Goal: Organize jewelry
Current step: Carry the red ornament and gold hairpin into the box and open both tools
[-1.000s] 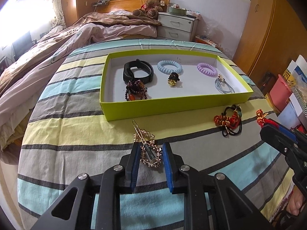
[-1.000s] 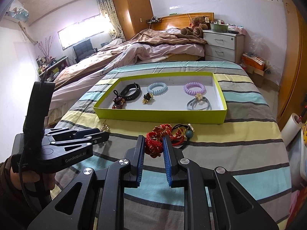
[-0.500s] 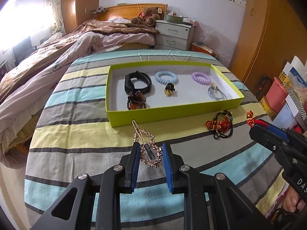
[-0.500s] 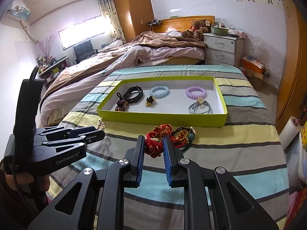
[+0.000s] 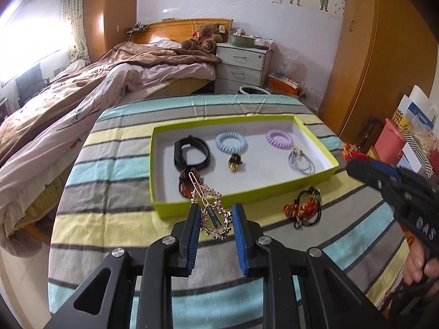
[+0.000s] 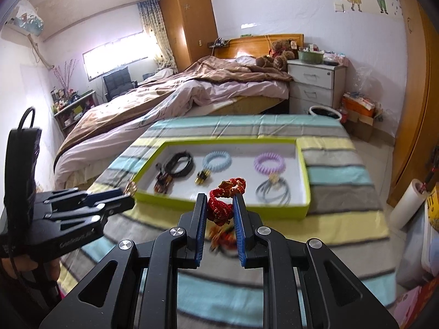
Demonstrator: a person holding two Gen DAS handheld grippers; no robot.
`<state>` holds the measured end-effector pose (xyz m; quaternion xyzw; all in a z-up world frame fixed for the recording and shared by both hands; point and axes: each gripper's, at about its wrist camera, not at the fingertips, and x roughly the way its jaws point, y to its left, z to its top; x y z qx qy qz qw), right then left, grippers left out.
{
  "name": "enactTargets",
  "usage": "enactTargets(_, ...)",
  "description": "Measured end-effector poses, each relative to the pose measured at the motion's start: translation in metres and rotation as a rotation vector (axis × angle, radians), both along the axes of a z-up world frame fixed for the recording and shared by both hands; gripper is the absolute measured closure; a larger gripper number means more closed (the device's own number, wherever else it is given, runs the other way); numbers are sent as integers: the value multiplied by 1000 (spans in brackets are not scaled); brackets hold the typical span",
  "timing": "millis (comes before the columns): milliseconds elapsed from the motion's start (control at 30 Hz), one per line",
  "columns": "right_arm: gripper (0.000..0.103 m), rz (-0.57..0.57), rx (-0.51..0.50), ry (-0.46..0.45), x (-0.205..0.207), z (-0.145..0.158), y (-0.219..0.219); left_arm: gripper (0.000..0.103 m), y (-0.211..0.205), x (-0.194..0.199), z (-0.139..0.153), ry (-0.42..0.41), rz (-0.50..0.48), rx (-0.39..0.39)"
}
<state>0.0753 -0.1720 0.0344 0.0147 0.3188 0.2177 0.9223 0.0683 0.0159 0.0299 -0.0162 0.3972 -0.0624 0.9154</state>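
**Both hand-held grippers loaded, short of the tray**

Left hand-held gripper (image 5: 214,219): clamped on a gold hair clip (image 5: 211,211), raised off the striped bedspread (image 5: 109,192), clip tip reaching over the near wall of the green tray (image 5: 170,211) just ahead. Right hand-held gripper (image 6: 219,213): pinched on a red braided bracelet (image 6: 223,200), lifted, level with the tray's near wall. Ahead, inside the tray: black band (image 5: 192,155) far left, blue coil tie (image 5: 231,142), purple coil tie (image 5: 279,138), grey hair ties (image 5: 301,161), small gold-and-black piece (image 5: 234,161), dark beaded piece (image 6: 163,182). On the bedspread, right of the left hand-held gripper, just outside the tray: a tangle of red and black ties (image 5: 304,209)
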Motion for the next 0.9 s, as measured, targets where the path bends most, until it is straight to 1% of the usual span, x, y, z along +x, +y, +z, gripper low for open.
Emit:
enactTargets(167,83,37,13,10,35,7,-2,79,-7,17,2,-1,-24,-12)
enactTargets(333,83,57,-63,11,78,5,7,79,-15,39,-4,16,-52,-36)
enactTargets(367,83,62,-82,22,90,2,11,79,-16,43,-6,22,-54,-39)
enactTargets(433,83,66,-91,56,108,-6,13,79,-19,53,-10,32,-56,-33)
enactTargets(633,83,141,-56,145,147,-29,21,79,-24,75,-22,57,-64,-29)
enactTargets(800,83,172,-80,188,164,-45,29,79,-26,86,-35,84,-63,-41)
enactTargets(900,83,179,-99,199,171,-52,33,79,-27,90,-41,101,-60,-48)
